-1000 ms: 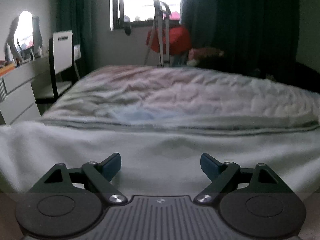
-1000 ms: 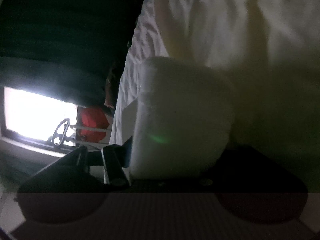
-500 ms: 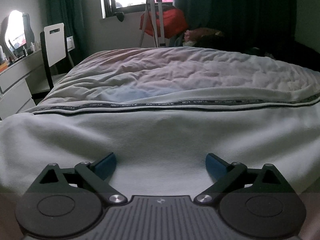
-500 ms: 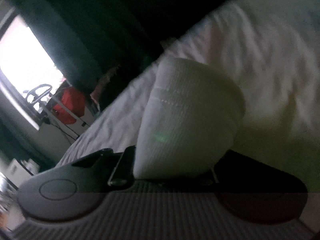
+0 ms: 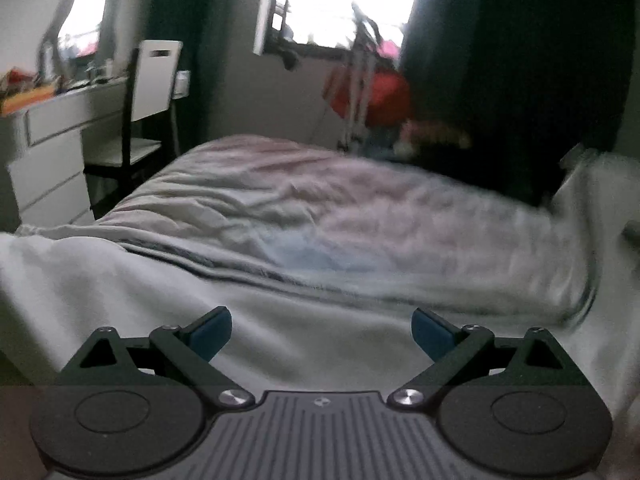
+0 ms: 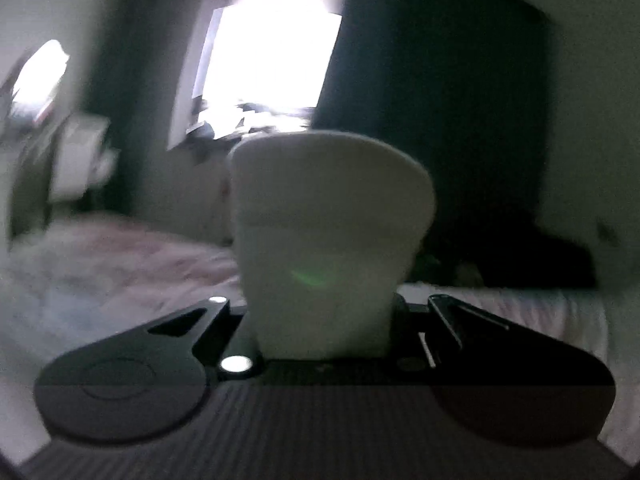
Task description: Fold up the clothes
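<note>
A white garment lies spread across the near end of the bed, with a dark striped band along its far edge. My left gripper is open and empty, low over this garment, its blue pads wide apart. My right gripper is shut on a fold of the same white garment, which bulges up between the fingers and hides the fingertips. At the right edge of the left wrist view the cloth rises off the bed.
The bed has a rumpled pale cover. A white dresser with a mirror and a chair stand at left. A bright window, dark curtains, a drying rack and red items are beyond the bed.
My right gripper has swung from tilted to level, still holding the cloth, and now faces the window. My left gripper has lifted and tilted slightly; the cloth's right end has risen.
</note>
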